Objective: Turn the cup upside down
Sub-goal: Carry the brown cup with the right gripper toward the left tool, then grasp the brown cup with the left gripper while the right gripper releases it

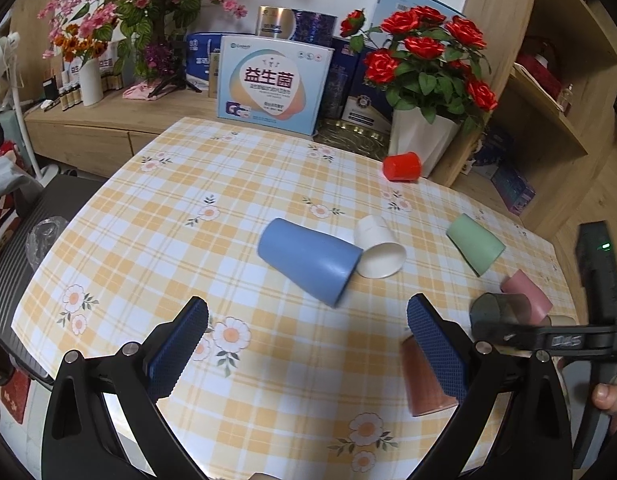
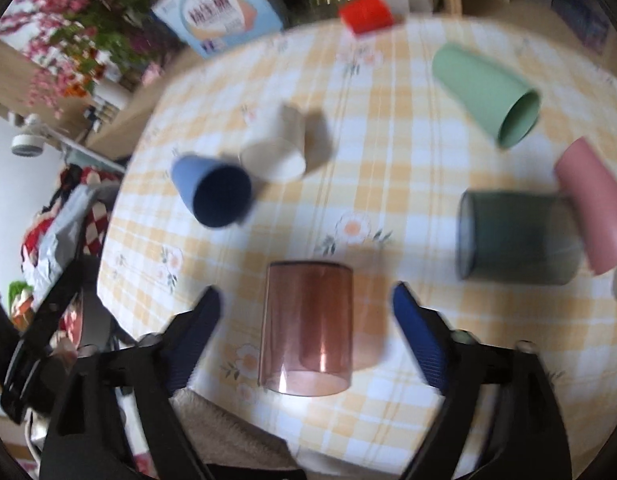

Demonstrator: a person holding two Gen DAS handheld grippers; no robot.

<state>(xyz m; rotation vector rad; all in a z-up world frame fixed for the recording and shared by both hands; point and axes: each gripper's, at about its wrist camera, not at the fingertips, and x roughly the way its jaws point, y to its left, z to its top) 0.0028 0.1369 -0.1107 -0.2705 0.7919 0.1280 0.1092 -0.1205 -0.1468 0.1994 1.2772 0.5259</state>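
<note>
Several cups lie on their sides on the checked tablecloth (image 1: 156, 240). A clear brown cup (image 2: 308, 328) lies between my right gripper's (image 2: 306, 300) open fingers, mouth toward the camera; it also shows in the left wrist view (image 1: 422, 384) behind the right finger. My left gripper (image 1: 308, 316) is open and empty, just short of the blue cup (image 1: 308, 266), which touches a white cup (image 1: 380, 252). A green cup (image 1: 474, 244), a pink cup (image 1: 526, 296), a dark clear cup (image 1: 494, 314) and a red cup (image 1: 402, 167) lie further off.
A white pot of red roses (image 1: 424, 140) and printed boxes (image 1: 274, 82) stand at the table's far edge. A wooden shelf unit (image 1: 548, 80) is at the right. The right gripper's body (image 1: 596, 320) shows at the right of the left wrist view.
</note>
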